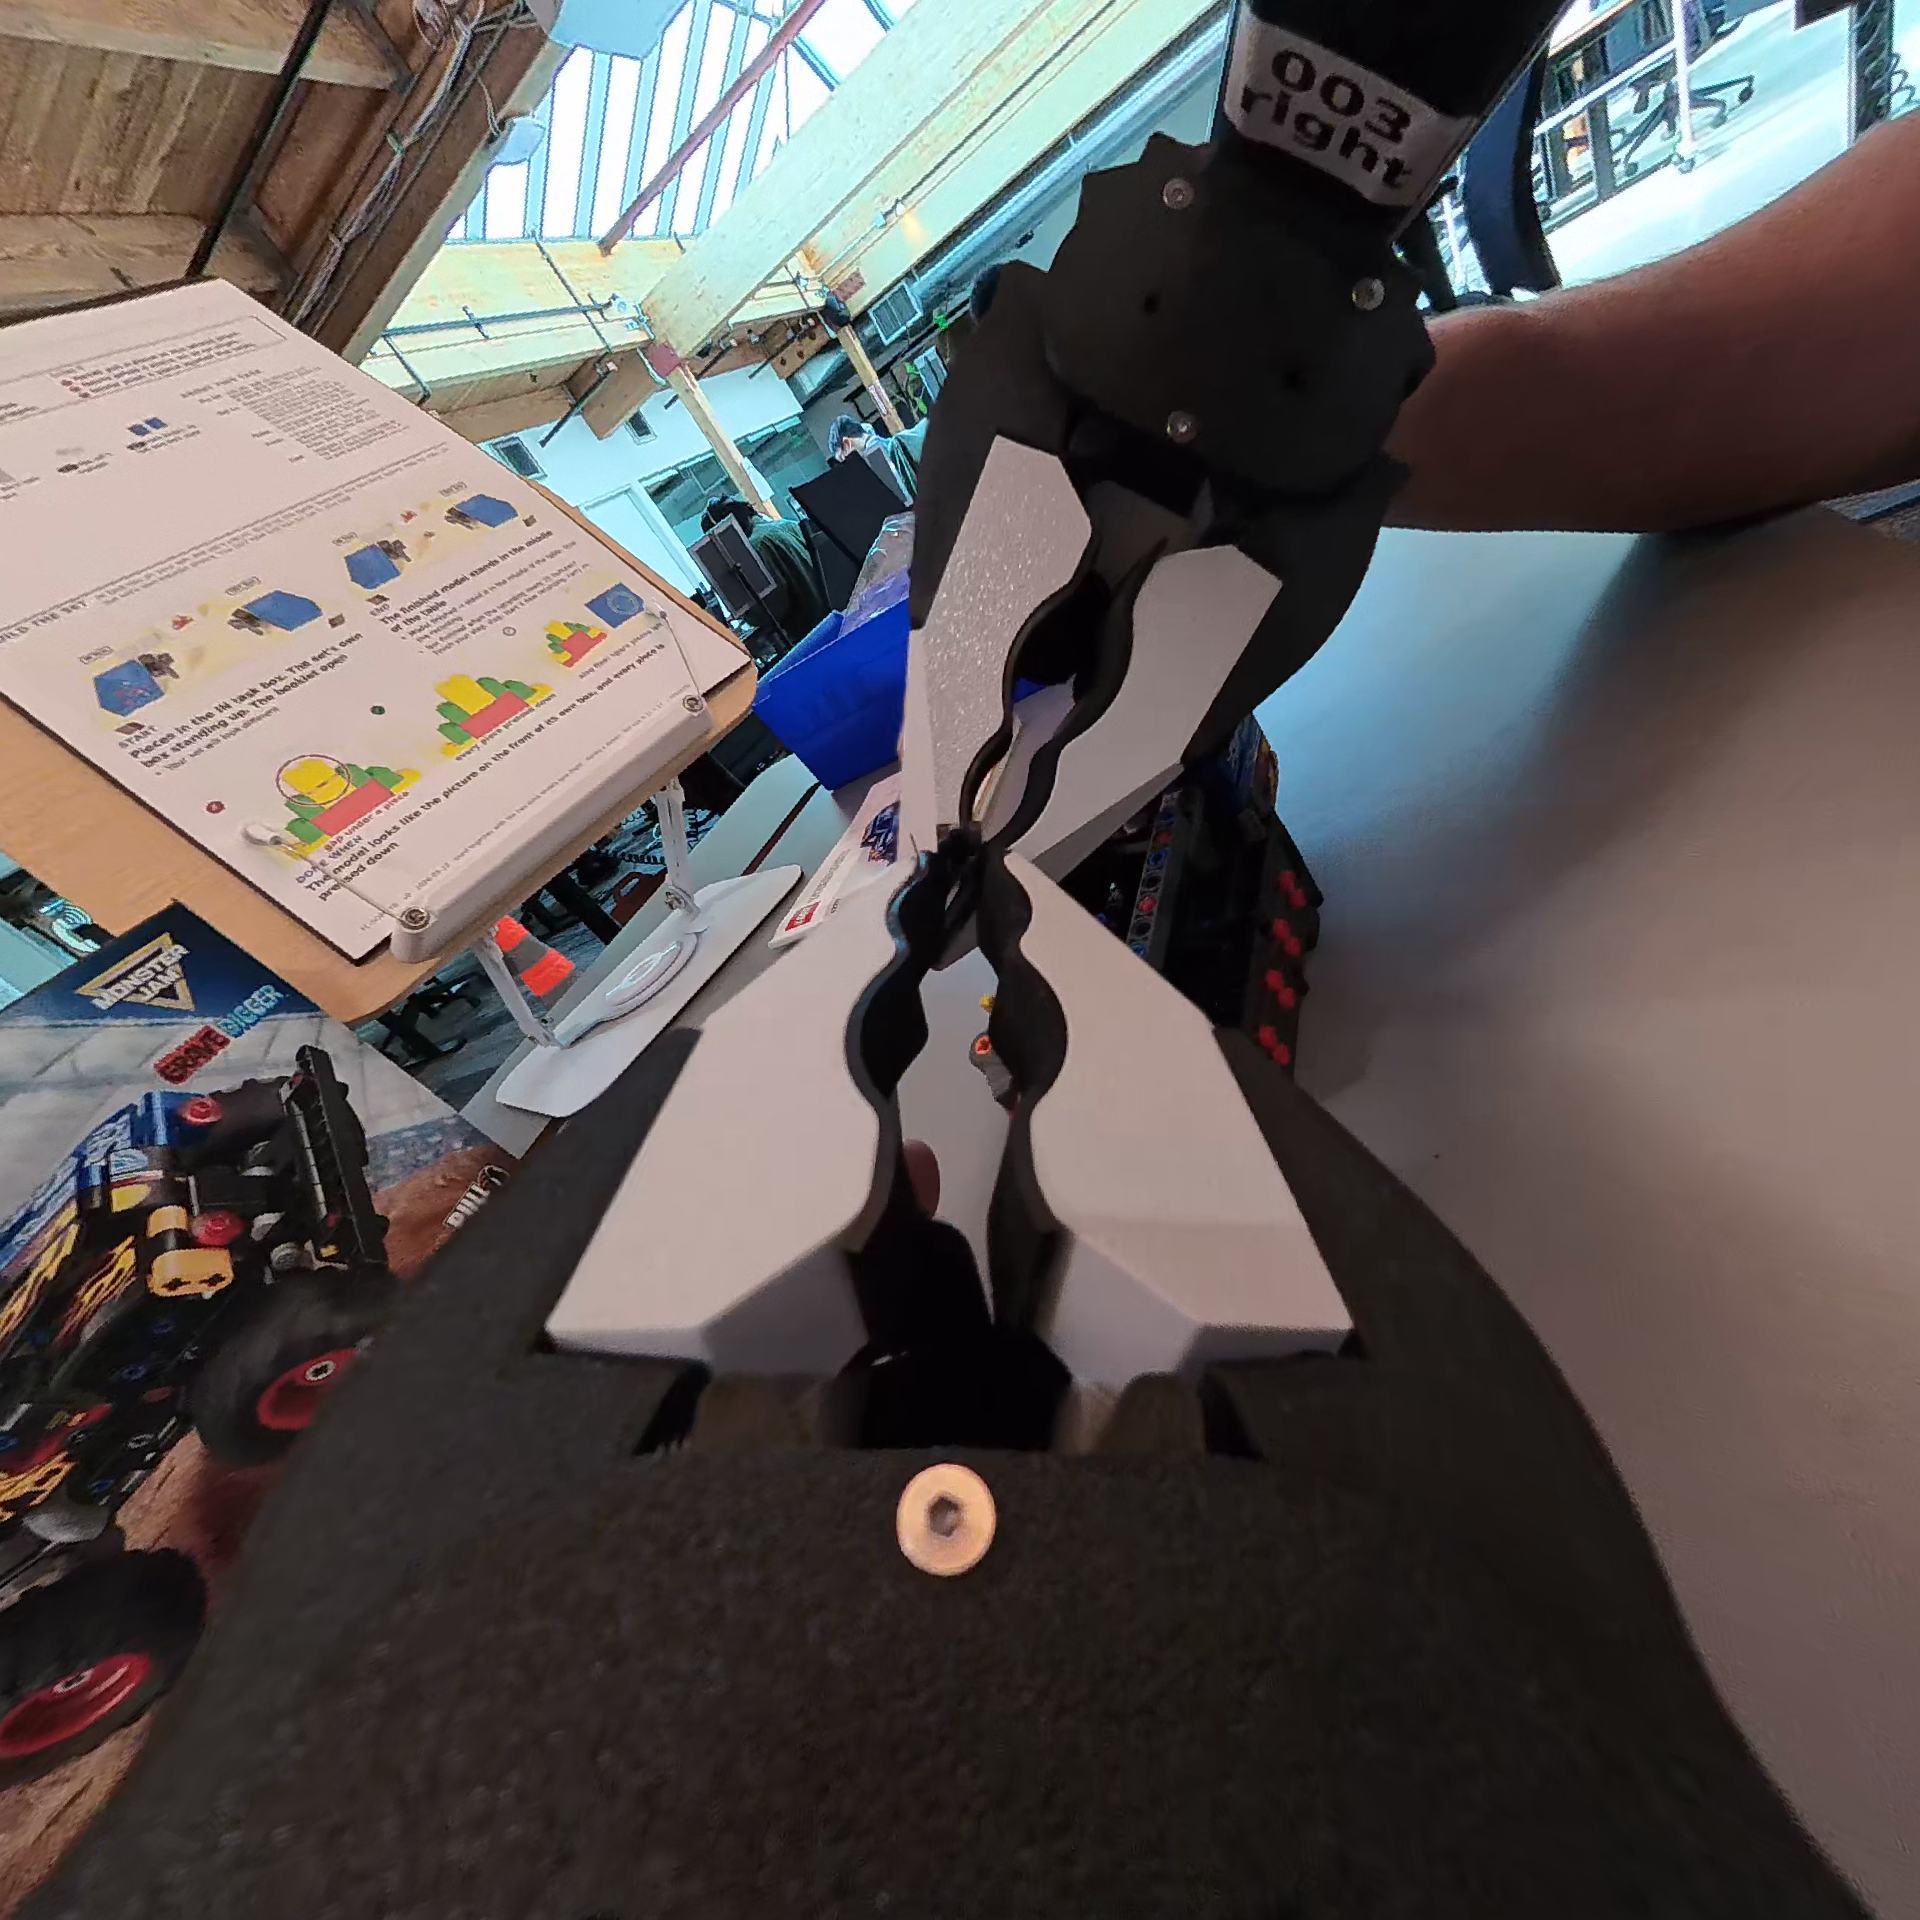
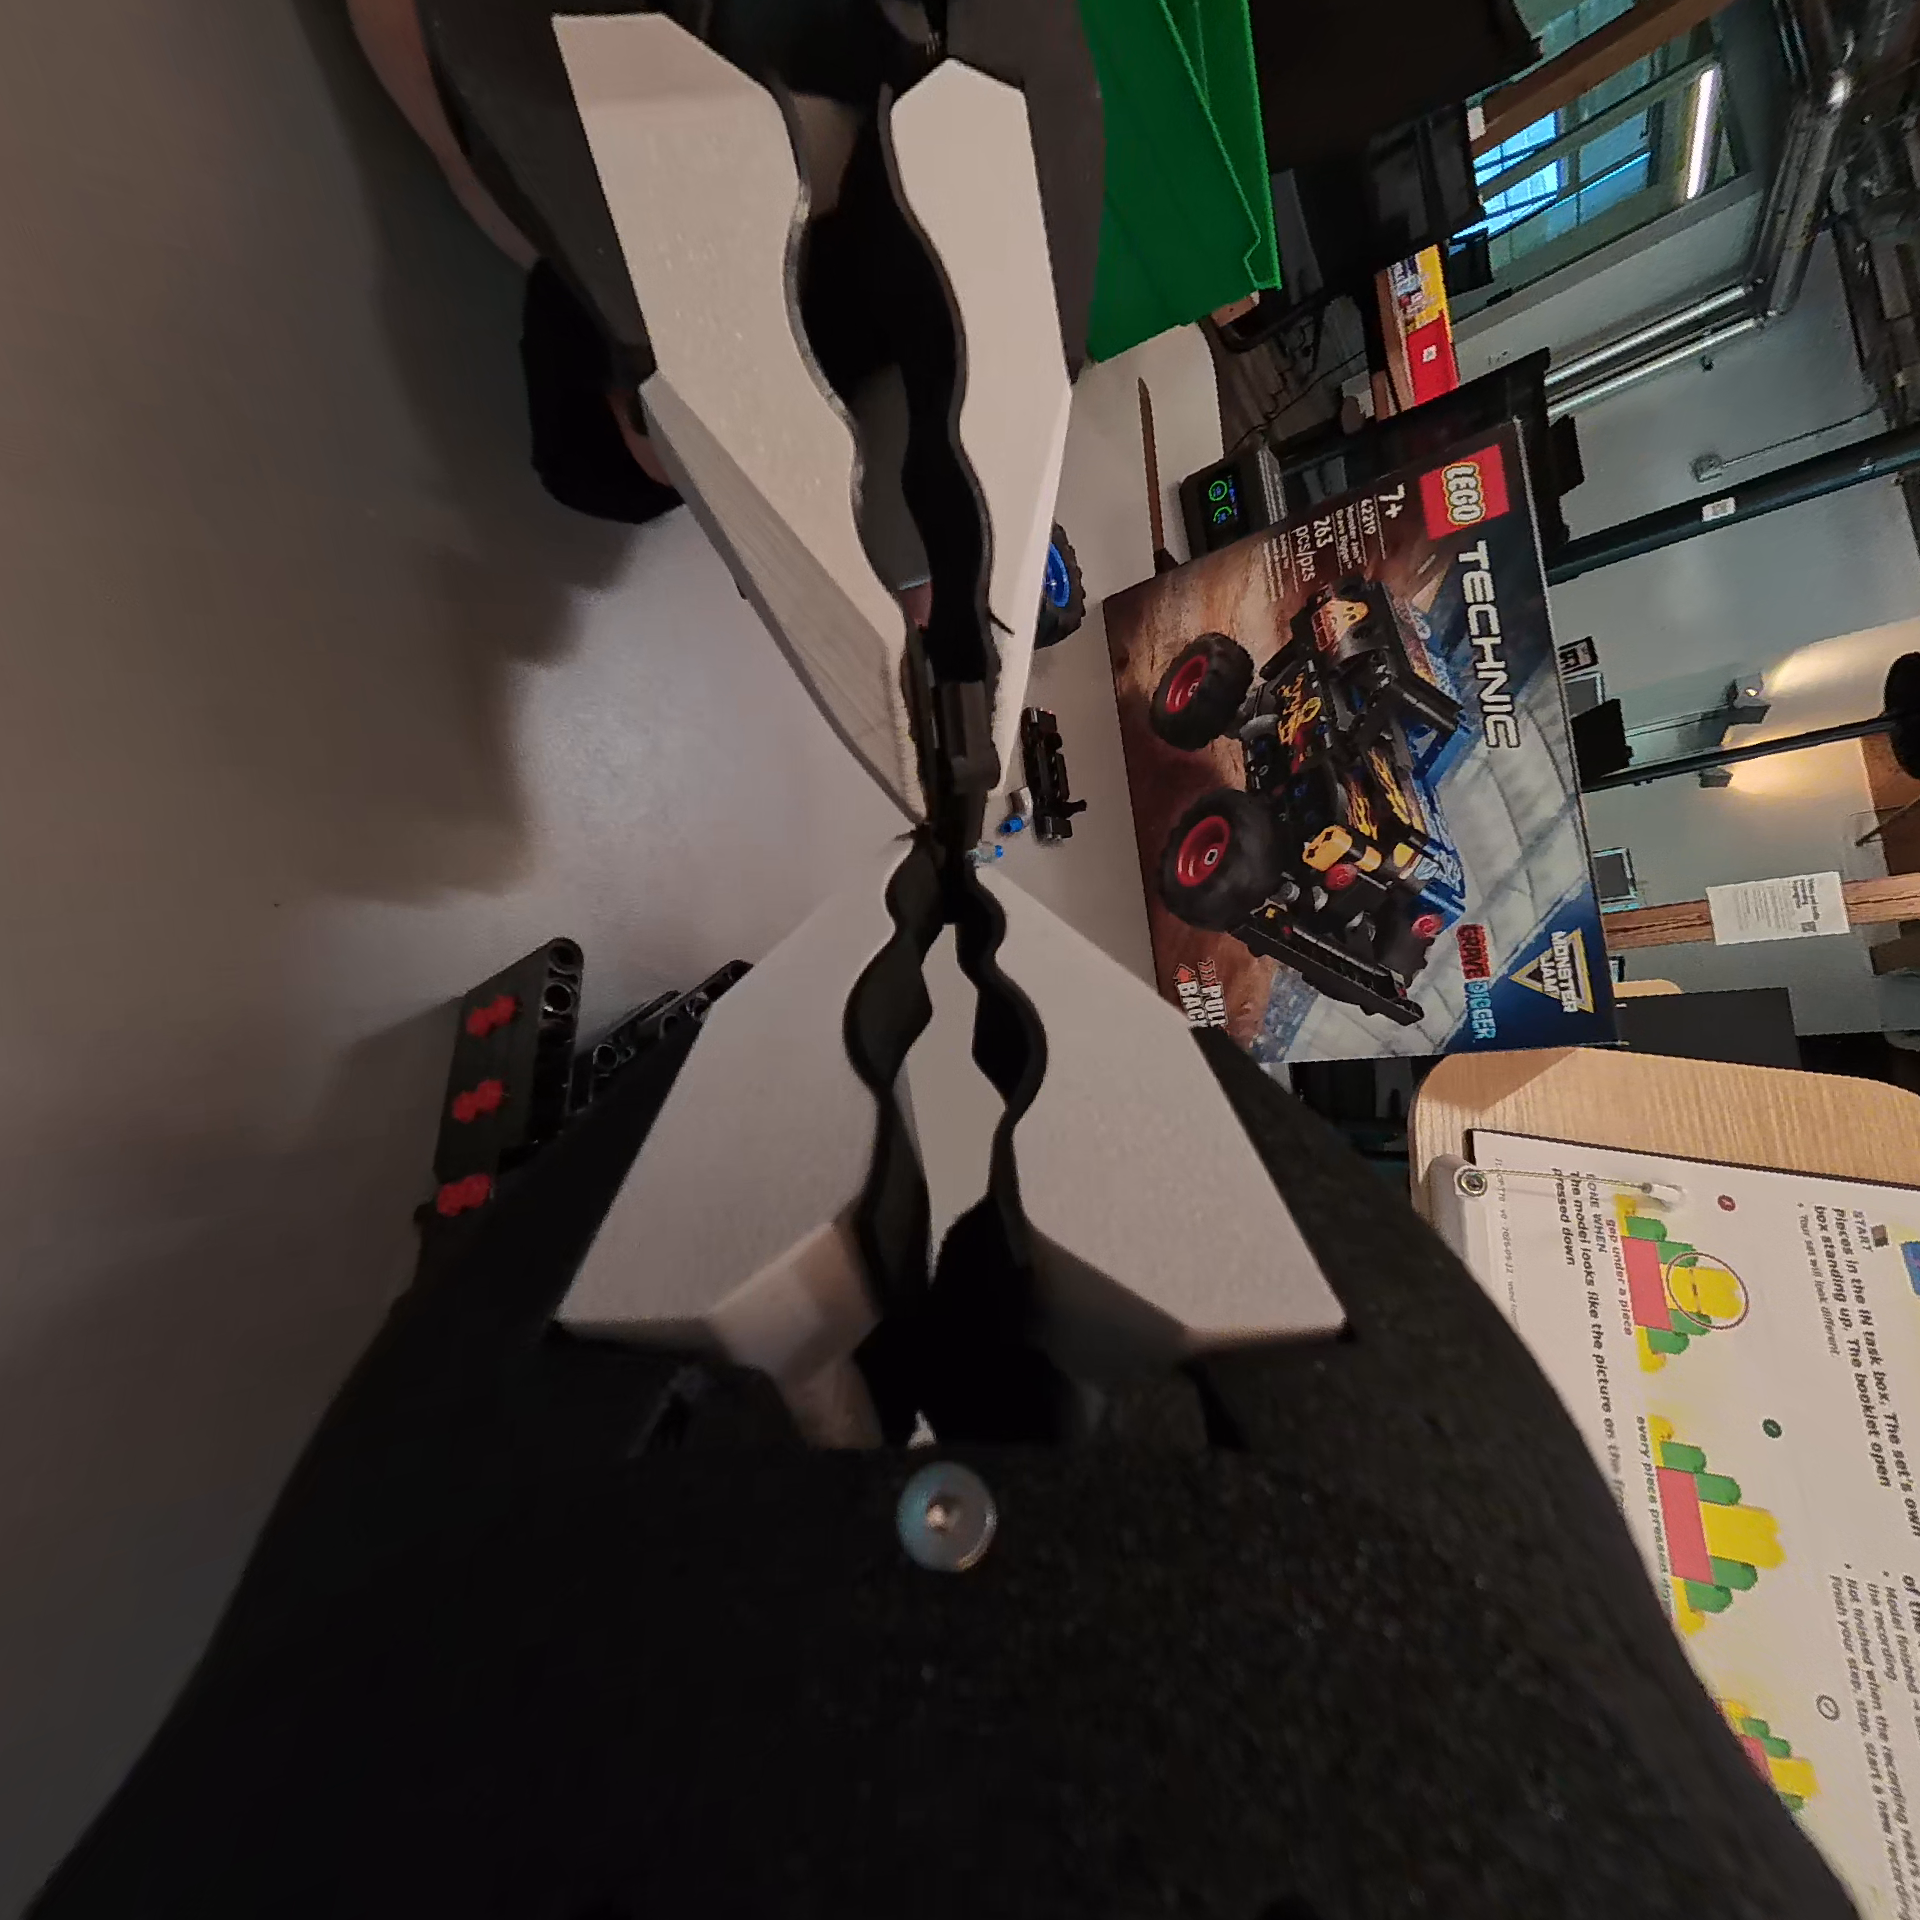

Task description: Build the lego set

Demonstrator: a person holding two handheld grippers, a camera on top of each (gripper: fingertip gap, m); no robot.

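The left gripper [image 1: 951, 862] and right gripper [image 2: 940, 847] meet tip to tip above the surface [image 1: 1610, 935]. Both sets of fingers are pressed together, pinching one small black piece [image 2: 961, 727] between them. A black beam assembly [image 2: 520, 1060] lies nearby, with loose parts [image 2: 1044, 774] before the box [image 2: 1351, 748].

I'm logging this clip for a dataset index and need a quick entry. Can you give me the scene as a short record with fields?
setting: grey table in a workshop
left gripper: tips pinched on a small black piece
right gripper: tip to tip with the left, seemingly shut on the same piece
beside the grippers: black beam assembly with red pins
loose parts: small black part on the table
upright: toy truck box
on stand: printed instruction sheet
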